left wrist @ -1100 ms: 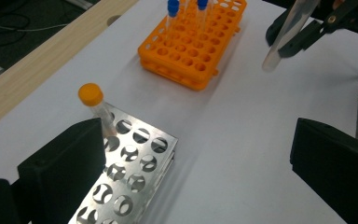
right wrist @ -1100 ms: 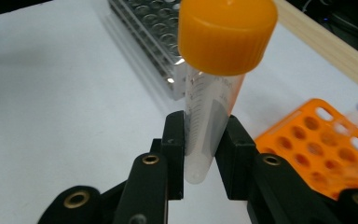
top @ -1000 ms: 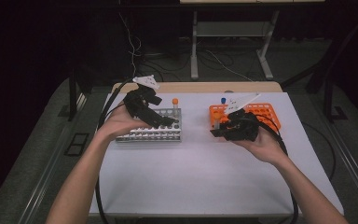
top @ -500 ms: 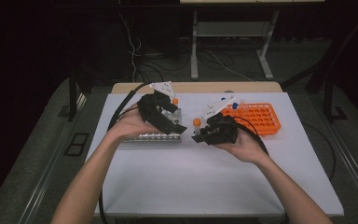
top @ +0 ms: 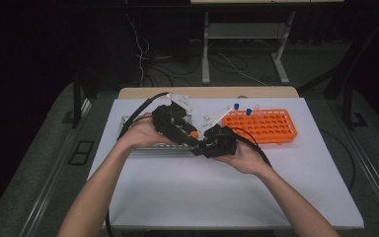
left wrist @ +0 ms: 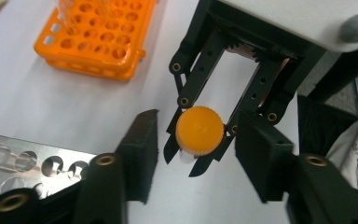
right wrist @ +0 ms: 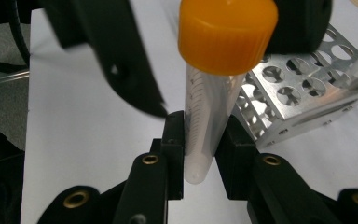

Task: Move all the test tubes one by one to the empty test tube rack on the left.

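While the right claw point(right wrist: 200, 140) clamps a clear tube point(right wrist: 209, 126) with an orange cap point(left wrist: 199, 129) at mid-frame, the left claw point(left wrist: 196, 149) has just been closing around that cap, pads not yet touching. Behind stand a metal rack point(right wrist: 303, 93), centre-left, and an orange rack point(top: 266, 126), upper right, on the white worktop point(top: 217, 192).

The tube point(right wrist: 205, 135) is clear with fine printed marks, its cap point(right wrist: 227, 35) orange; one rack point(top: 261, 126) is bright orange, the other rack point(right wrist: 303, 88) bare silver metal; two tubes there wear blue caps point(top: 236, 106); the counter point(top: 227, 197) is white; each hand-held gripper's jaws are black
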Demonstrator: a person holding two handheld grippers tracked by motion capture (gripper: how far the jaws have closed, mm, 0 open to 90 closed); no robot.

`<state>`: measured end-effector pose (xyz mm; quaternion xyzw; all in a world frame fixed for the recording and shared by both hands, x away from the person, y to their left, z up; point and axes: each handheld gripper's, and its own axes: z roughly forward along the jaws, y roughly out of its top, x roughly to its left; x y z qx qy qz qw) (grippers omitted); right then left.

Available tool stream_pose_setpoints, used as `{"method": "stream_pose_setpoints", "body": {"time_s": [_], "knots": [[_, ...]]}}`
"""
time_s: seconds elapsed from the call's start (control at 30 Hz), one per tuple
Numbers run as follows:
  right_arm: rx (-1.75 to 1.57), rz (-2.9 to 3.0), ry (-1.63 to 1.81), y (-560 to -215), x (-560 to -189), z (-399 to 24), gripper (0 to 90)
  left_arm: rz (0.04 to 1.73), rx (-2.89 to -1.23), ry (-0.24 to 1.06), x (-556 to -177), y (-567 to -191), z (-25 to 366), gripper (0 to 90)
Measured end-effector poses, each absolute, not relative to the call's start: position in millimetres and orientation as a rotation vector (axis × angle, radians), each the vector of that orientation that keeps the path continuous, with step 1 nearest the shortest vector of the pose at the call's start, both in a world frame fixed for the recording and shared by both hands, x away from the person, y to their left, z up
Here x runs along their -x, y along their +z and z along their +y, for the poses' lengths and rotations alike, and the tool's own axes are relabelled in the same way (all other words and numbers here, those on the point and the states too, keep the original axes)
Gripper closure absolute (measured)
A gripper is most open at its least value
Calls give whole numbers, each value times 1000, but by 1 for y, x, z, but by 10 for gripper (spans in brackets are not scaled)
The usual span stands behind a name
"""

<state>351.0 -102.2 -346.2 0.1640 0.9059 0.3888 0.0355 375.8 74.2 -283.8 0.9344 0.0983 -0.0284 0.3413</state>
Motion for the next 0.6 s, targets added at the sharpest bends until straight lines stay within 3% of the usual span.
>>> {"method": "stream_pose_setpoints", "body": {"time_s": [0.2, 0.43, 0.6], "knots": [[-492, 2782, 1209, -348, -350, -98, 736, 242, -2454, -83, -376, -286, 74, 675], [-499, 2785, 1219, -349, -351, -97, 729, 240, -2461, -76, -377, -286, 76, 684], [-526, 2775, 1226, -348, -352, -100, 630, 266, -2442, -53, -378, -282, 80, 685]]}}
